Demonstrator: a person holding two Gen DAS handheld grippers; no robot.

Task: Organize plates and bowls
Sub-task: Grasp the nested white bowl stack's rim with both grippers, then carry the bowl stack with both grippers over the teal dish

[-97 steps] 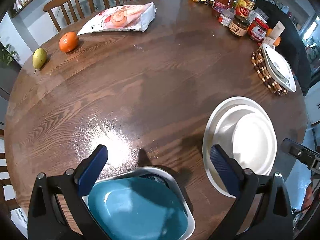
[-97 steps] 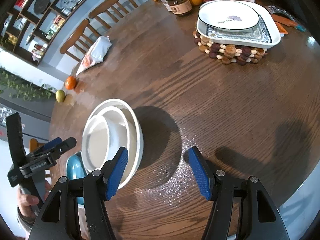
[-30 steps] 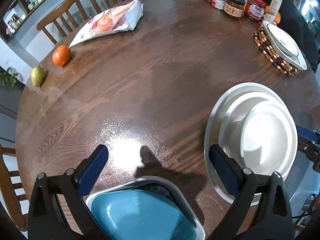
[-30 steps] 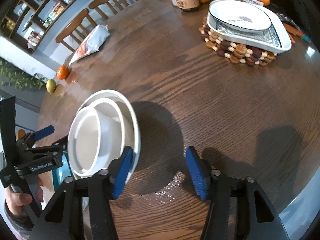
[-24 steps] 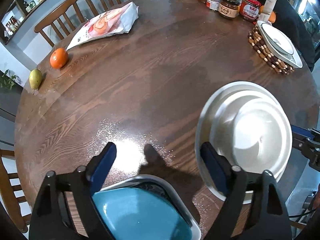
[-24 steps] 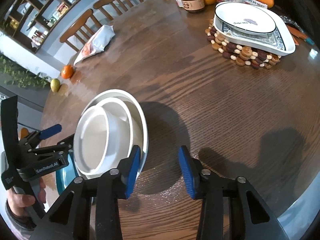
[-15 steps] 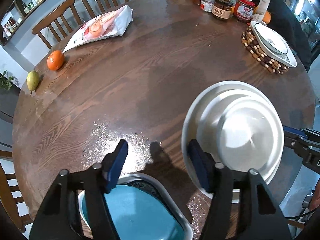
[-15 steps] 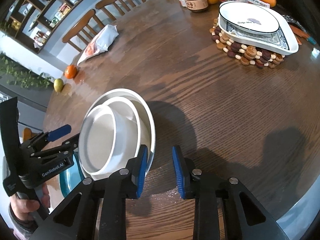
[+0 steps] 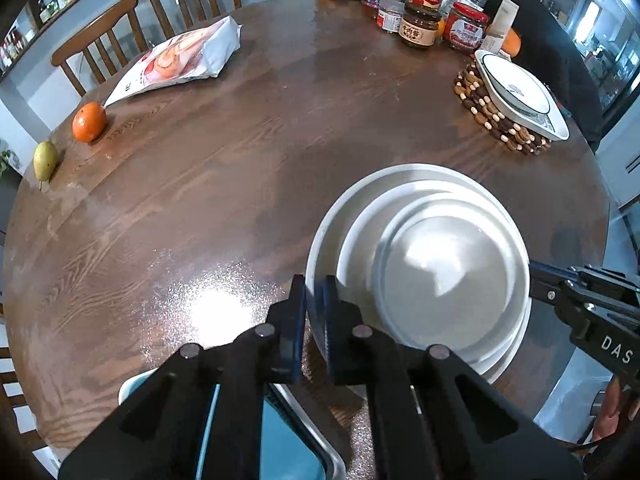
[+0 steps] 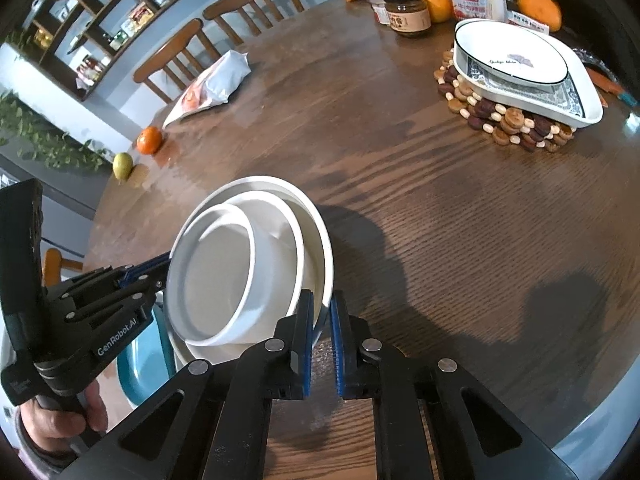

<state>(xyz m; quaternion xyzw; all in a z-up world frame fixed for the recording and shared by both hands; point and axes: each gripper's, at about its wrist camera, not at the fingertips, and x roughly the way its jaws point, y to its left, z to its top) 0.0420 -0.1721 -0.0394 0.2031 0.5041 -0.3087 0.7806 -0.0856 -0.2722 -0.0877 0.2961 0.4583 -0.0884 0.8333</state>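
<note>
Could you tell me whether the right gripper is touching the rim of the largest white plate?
Touching: in the right wrist view, the right gripper has its fingers closed on either side of the largest white plate rim, no gap showing.

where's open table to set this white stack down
Bare wood spans the middle, between the snack bag, orange, beaded trivet and white stack. Crowded: the jars at the far edge, and the teal dish nearest.

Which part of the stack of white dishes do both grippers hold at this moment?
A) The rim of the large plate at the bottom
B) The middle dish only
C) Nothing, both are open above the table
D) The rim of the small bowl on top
A: the left gripper and the right gripper each have their jaws closed on opposite edges of the large plate, which carries the two smaller dishes.
</note>
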